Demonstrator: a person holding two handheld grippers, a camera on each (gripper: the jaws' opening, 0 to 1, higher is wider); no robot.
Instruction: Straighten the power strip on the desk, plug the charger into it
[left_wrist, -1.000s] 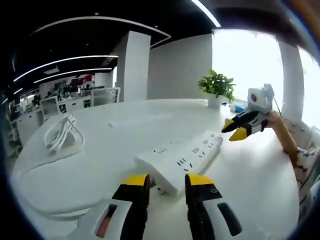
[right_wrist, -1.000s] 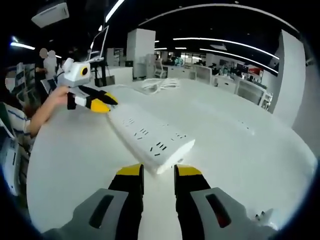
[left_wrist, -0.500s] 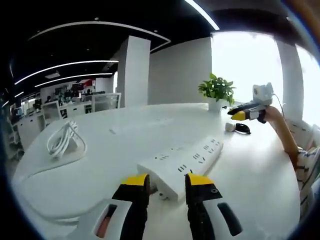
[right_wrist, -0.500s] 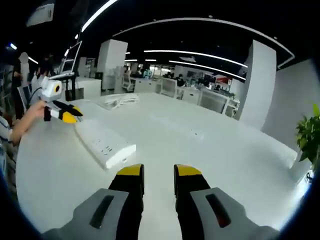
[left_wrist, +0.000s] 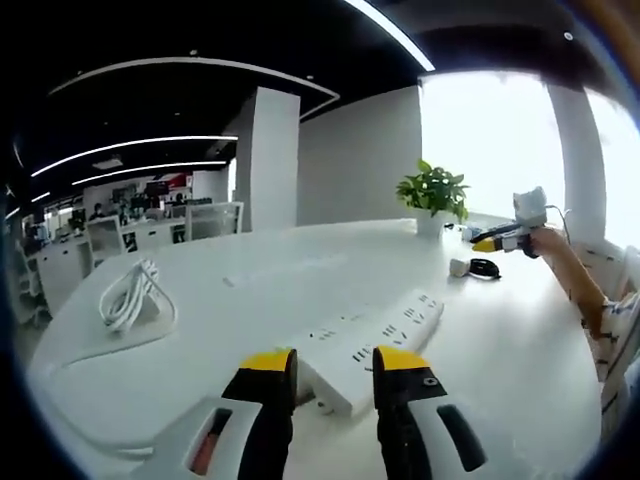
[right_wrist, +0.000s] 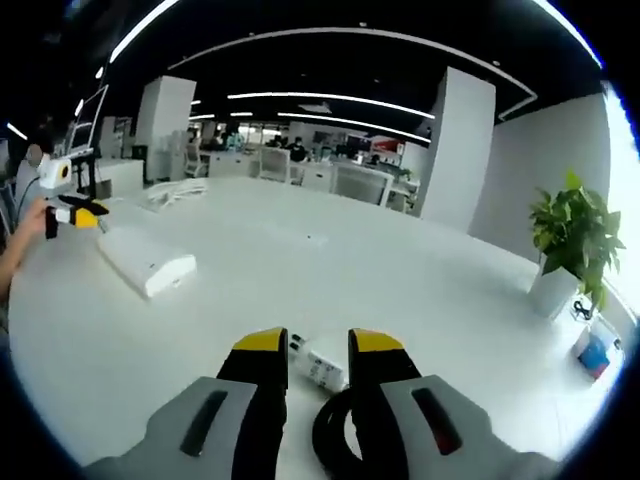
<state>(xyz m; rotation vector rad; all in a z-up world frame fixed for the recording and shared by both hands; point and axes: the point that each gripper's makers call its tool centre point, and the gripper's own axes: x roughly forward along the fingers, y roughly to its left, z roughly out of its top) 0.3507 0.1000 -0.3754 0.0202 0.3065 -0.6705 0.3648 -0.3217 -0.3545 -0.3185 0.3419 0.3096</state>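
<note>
Pickup step: right claw (right_wrist: 305, 350), open and empty, straddles the charger (right_wrist: 318, 367); closing is next. Left claw (left_wrist: 325, 365), open, hovers at the power strip (left_wrist: 372, 334).

- A wide white desk (left_wrist: 250, 290) fills the foreground of an open-plan office.
- A potted green plant (left_wrist: 433, 192) stands on the desk's far edge, before a bright window (left_wrist: 480, 140).
- A white square pillar (left_wrist: 268, 145) rises beyond the desk, left of the plant.
- Long light strips (right_wrist: 330, 98) curve across the dark ceiling.
- Rows of office desks (right_wrist: 300, 172) lie beyond the desk.
</note>
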